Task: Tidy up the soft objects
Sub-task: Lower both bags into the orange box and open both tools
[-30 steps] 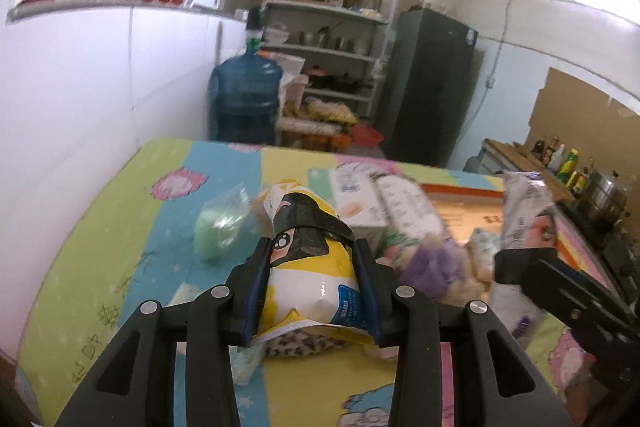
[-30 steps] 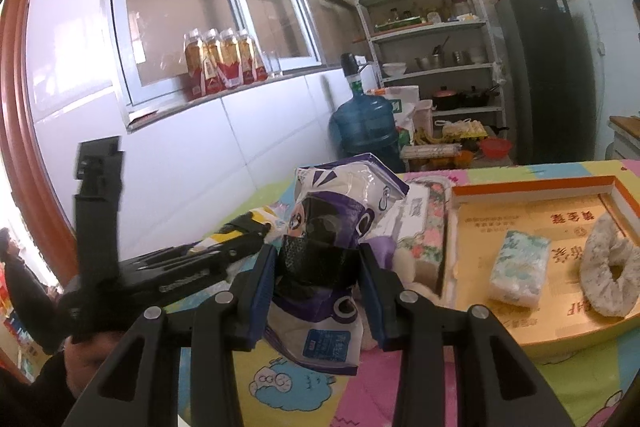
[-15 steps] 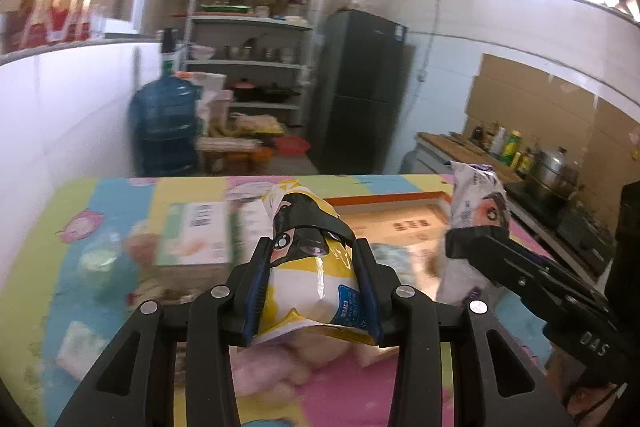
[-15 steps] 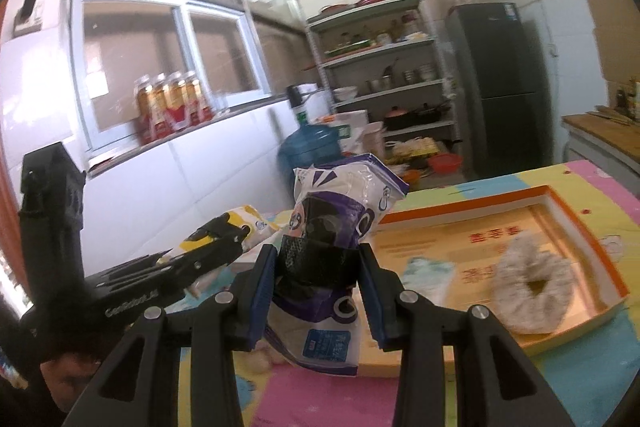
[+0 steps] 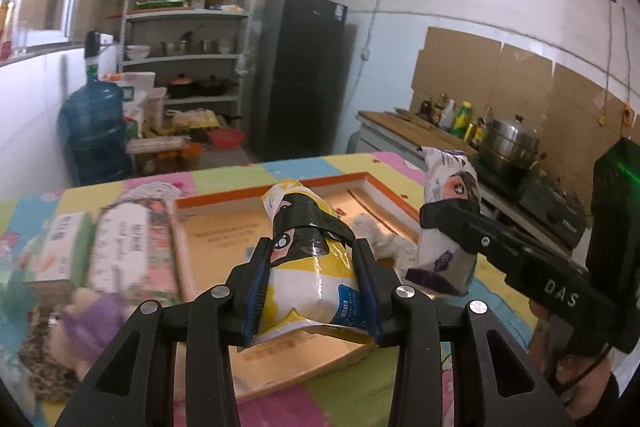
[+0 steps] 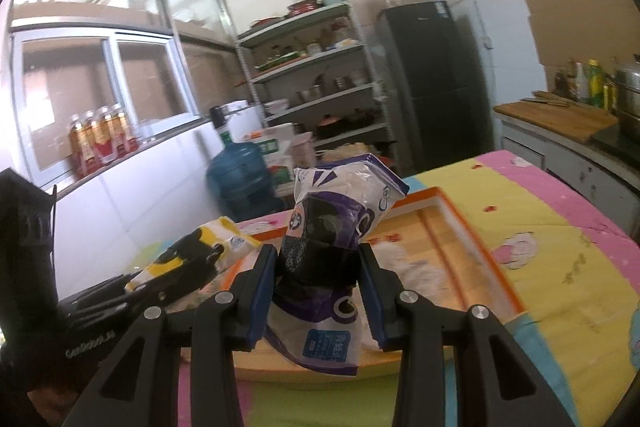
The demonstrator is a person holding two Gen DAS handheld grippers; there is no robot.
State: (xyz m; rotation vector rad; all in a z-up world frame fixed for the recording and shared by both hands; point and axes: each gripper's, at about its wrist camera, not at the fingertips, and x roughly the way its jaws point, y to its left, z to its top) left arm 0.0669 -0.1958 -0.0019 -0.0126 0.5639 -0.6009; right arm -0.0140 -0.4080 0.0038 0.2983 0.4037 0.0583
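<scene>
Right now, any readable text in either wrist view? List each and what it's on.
"DAS": white letters on the right gripper body, left wrist view.
"GenRobot.ai": apparently, on the left gripper body, right wrist view; small, partly shadowed.
Yellow packet, purple packet blue labels: too small to read.
Tray print and tissue packs: blurred, unreadable.

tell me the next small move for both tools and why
Probably lower both packs into the orange-rimmed tray. The left tool is shut on the yellow pack, the right tool on the purple pack, and both hang over the tray, which has bare floor showing beside a white fluffy item.
</scene>
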